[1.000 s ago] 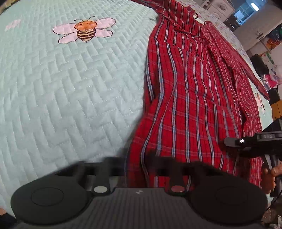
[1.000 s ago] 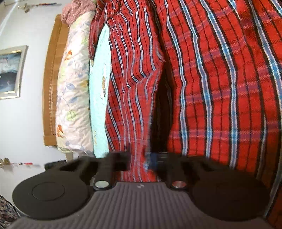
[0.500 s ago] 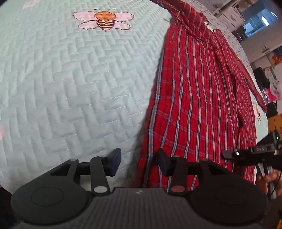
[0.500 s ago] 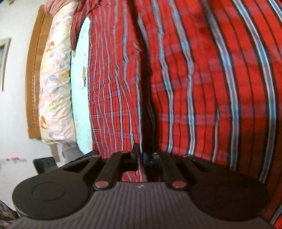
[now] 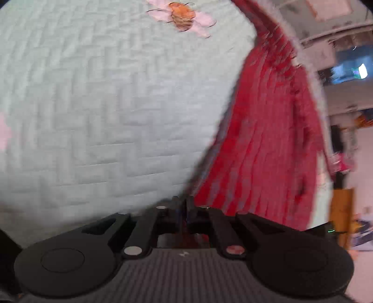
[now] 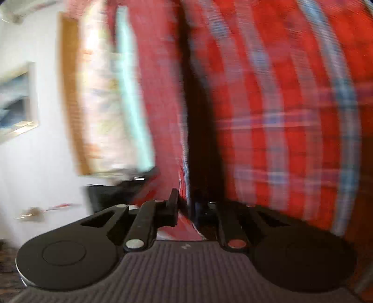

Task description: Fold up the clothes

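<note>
Red plaid shirt [image 5: 263,149] is lying on the quilted bedspread [image 5: 98,111], both grippers, left gripper [image 5: 183,205] and right gripper [image 6: 184,205], having just closed, pinching its fabric.

Red plaid shirt [image 5: 263,144] on quilted bed [image 5: 98,111]

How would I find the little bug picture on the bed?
Look at the big pale green quilted bedspread. Left of the red plaid shirt lying on it, near the far end, is a stitched bee. Its orange body and pink wings stand out; the quilt around it is plain zigzag stitching.
</note>
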`<state>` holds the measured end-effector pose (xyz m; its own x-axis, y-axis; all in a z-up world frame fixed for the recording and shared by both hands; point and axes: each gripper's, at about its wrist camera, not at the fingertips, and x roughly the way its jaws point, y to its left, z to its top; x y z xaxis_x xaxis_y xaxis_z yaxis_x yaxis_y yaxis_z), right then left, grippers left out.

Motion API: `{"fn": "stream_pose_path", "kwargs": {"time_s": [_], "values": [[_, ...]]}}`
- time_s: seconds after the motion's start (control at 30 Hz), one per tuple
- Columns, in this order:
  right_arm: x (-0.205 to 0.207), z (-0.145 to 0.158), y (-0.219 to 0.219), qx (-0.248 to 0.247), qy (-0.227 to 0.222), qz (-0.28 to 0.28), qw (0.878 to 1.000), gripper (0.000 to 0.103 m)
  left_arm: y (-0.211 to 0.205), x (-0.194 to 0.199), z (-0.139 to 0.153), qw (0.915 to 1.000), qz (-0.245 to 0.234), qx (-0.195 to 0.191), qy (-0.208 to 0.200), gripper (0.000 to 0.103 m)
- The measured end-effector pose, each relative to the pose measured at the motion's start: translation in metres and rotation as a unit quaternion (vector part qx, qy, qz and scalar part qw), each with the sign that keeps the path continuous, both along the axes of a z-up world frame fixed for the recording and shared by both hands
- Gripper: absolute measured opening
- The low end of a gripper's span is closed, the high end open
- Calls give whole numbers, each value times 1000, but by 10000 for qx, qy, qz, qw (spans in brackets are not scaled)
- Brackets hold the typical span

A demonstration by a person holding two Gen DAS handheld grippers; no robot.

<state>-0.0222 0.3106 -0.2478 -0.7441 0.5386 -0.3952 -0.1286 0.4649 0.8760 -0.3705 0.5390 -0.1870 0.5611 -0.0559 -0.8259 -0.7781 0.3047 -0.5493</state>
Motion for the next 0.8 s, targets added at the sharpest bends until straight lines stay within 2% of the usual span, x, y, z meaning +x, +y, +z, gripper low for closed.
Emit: {"fn": "stream_pose_path", "kwargs": {"time_s": [0.03, 0.07, 0.1, 0.13, 0.27, 0.37, 0.43, 0.53, 0.63, 0.7, 0.8], "values": [[-1, -1, -2, 9, -40, 37, 10000, 12, -3, 1, 0, 9999, -90, 36, -46, 17], [-1, 0, -3, 64, 17, 16, 10000, 17, -6, 0, -1, 9999, -121, 24, -121, 25], [-1, 0, -4, 108, 68, -4, 9999, 24, -8, -2, -2, 9996, -88, -36, -251, 38], [-2, 1, -4, 132, 84, 8, 9999, 26, -10, -3, -2, 9994, -100, -76, -324, 46], [-4, 3, 0, 243, 134, 203, 9994, 35, -15, -2, -1, 9988, -348, -135, -306, 49], [-8, 4, 10, 249, 43, 384, 9989, 32, -17, -8, 4, 9993, -276, -133, -207, 49], [-7, -1, 13, 145, 116, 263, 9995, 27, -27, -14, 17, 9992, -353, 186, 17, 49], [-6, -13, 21, 37, 202, 154, 9997, 20, -46, -21, 38, 9943, -685, 718, 392, 49], [-7, -14, 25, 29, 154, 275, 9995, 20, -75, -22, 45, 9842, -1238, 1076, 668, 49], [-7, -17, 28, -8, 218, 260, 9994, 20, -94, -13, 46, 9730, -1605, 1487, 729, 49], [-4, -18, 26, -43, 303, 245, 9992, 20, -113, 7, 41, 9557, -1816, 2159, 835, 49]]}}
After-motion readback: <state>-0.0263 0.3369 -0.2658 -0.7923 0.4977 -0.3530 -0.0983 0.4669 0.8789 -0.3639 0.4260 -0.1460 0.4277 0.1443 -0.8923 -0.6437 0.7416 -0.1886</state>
